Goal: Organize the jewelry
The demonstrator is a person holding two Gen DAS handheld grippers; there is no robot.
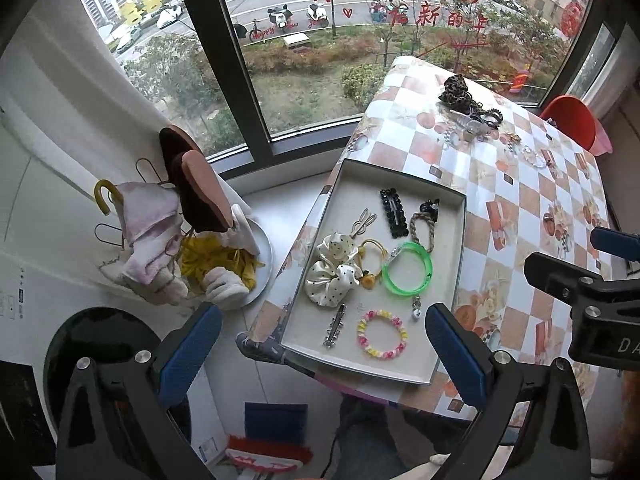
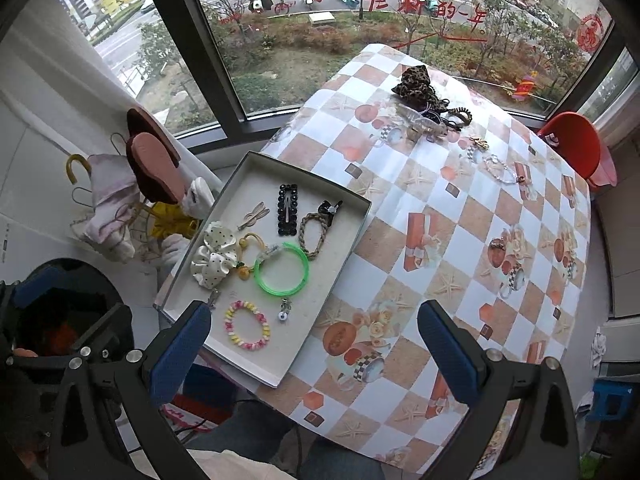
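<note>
You are well into the sort but not through it. The shallow tray (image 1: 448, 264) at the near left of the bench (image 2: 460, 220) already carries most of the pieces: a polka-dot scrunchie (image 1: 332, 276), a green bangle (image 1: 407, 267), a pastel bead bracelet (image 1: 382, 334), a black beaded hair clip (image 1: 394, 213), a braided hair tie (image 1: 422, 226), a yellow hair tie (image 1: 372, 258), a silver claw clip (image 1: 335, 326), a small bow-shaped clip (image 1: 363, 222) and a little charm (image 1: 416, 312). They lie apart or just overlapping, in no clear grouping that you can call finished.

Left to bring in, by the look of it: the heap at the far end of the bench, with a leopard scrunchie (image 2: 414, 82) on top of dark hair ties (image 2: 454, 114) and a clear clip, and, nearer the right edge, a clear bead bracelet (image 2: 500, 170) with a small gold piece just beside it.

Your left tongs (image 1: 324, 348) hang wide open over the tray's near end, gripping nothing. Your right tongs (image 2: 314, 346) are likewise spread wide and empty, over the tray's near right corner, well apart from the far heap.
</note>
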